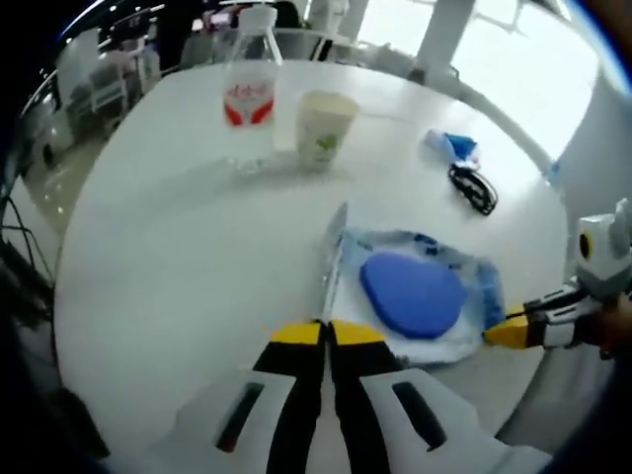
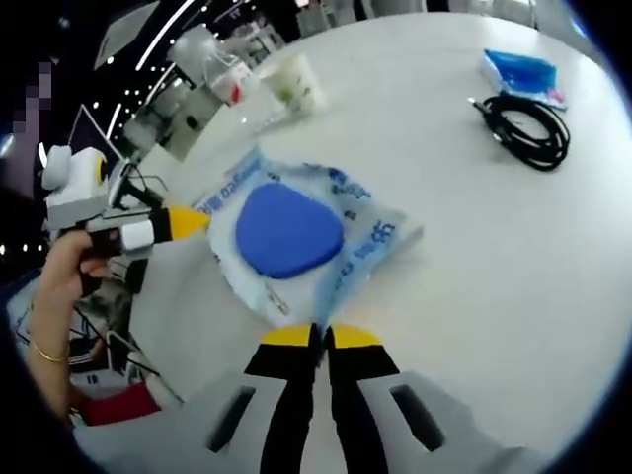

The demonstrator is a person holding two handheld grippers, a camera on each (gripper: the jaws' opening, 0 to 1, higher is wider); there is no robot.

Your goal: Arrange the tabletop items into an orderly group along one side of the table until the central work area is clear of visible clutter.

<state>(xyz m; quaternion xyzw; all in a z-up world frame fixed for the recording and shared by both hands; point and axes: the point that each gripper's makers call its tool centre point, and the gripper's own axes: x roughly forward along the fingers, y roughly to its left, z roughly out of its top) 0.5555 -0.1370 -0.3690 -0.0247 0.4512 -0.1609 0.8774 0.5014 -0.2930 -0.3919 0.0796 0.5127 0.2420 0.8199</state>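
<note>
Wipes pack: soft clear/blue pkg w/ blue lid, flat on white round table, near the table edge. In right gripper view pack lies just ahead of that view's jaws, printed side up.

Left gripper: yellow tips pressed together on pack's thin sealed edge; that corner lifted, standing up off table. Seen from right gripper view, left gripper comes in from left, tip touching pack edge, held by a hand w/ bracelet on wrist.

Right gripper: tips together at pack's near edge, pinching the film. In left gripper view it enters from right, yellow tip on pack's far-side edge.

Water bottle: clear, red label, upright, far side of table; also.

Paper cup: upright, just beside bottle; also.

Black cable: coiled, well apart from pack; also.

Blue packet: small, flat, just beyond cable; also.

Bkgd: chairs/tables beyond the table, blurred.
</note>
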